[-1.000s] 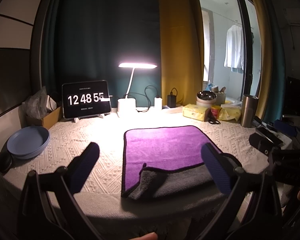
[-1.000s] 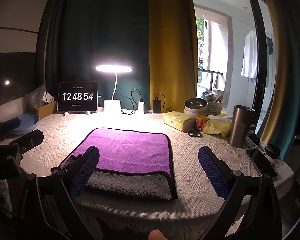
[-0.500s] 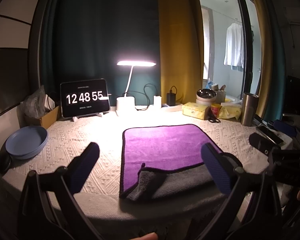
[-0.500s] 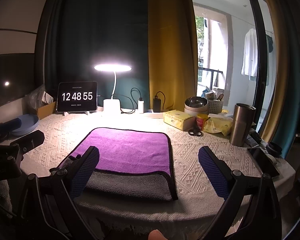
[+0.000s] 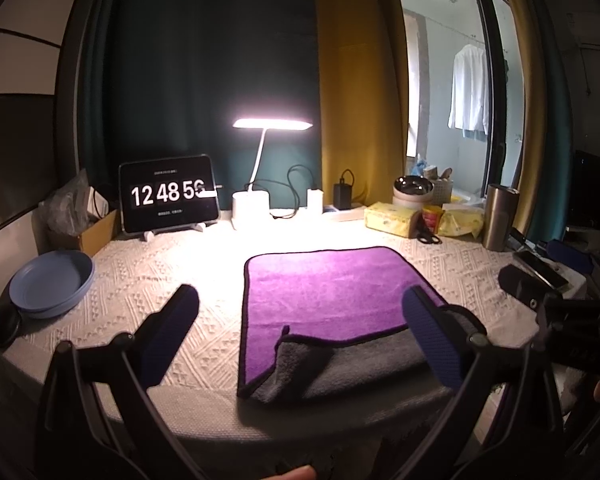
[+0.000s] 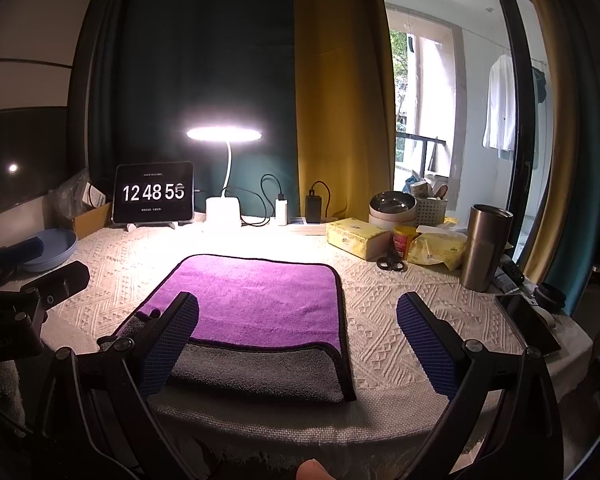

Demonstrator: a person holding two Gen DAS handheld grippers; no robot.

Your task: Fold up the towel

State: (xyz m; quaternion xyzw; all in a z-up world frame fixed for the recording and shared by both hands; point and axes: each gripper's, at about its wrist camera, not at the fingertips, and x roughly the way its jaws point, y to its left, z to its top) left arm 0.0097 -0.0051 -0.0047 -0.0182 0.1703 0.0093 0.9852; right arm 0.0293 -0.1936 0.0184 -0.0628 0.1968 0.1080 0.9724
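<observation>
1. I had the towel (image 5: 328, 292) lying flat on the white textured tablecloth (image 5: 148, 280), purple face up, in front of the lit desk lamp (image 5: 272, 124); its near edge sat close to the table's front edge.
2. Along that near edge a strip was turned over to show the grey underside (image 6: 260, 372), and at the near-left corner (image 5: 284, 332) it lay crooked and rumpled.
3. My left gripper (image 5: 300, 324) was spread wide and held nothing, hanging short of the near-left part of the cloth.
4. My right gripper (image 6: 298, 328) was likewise wide apart and empty, its left finger (image 6: 172, 336) over the near-left part of the towel in that view; whether it touched the fabric I could not tell.
5. I judged the fold barely begun: the pinch on the near edge was yet to be made.
6. The next move called for each gripper to descend on a near corner, close on the edge, then carry it toward the lamp side.
</observation>
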